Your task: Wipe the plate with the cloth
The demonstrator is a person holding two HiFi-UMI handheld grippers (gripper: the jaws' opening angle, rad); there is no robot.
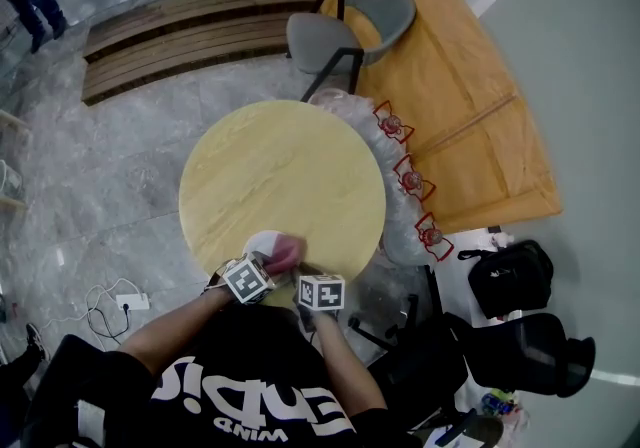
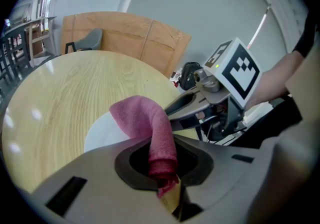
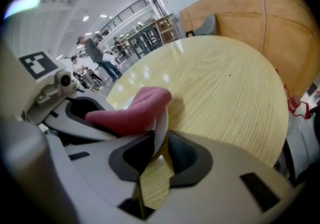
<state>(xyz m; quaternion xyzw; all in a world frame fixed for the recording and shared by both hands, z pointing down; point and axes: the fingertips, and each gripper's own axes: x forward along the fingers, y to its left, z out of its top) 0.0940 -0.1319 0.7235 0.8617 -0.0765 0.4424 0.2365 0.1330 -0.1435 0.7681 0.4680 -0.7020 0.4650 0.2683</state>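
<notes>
A white plate (image 1: 260, 240) sits near the front edge of the round wooden table (image 1: 280, 166). A pink cloth (image 1: 286, 253) lies bunched on it. My left gripper (image 1: 270, 263) is shut on the cloth (image 2: 145, 115), whose end hangs pinched between the pads and drapes onto the plate (image 2: 102, 135). My right gripper (image 3: 156, 150) is shut on the plate's rim (image 3: 161, 127), which stands thin and white between its dark pads. Seen from the right gripper view, the cloth (image 3: 132, 110) rests on the plate just beyond that rim. The two grippers are close together, side by side.
A grey chair (image 1: 345, 31) stands behind the table. Clear bags with red handles (image 1: 405, 181) hang by the table's right edge. Black bags (image 1: 510, 276) and a power strip with cable (image 1: 125, 303) lie on the floor. People (image 3: 97, 55) stand far off.
</notes>
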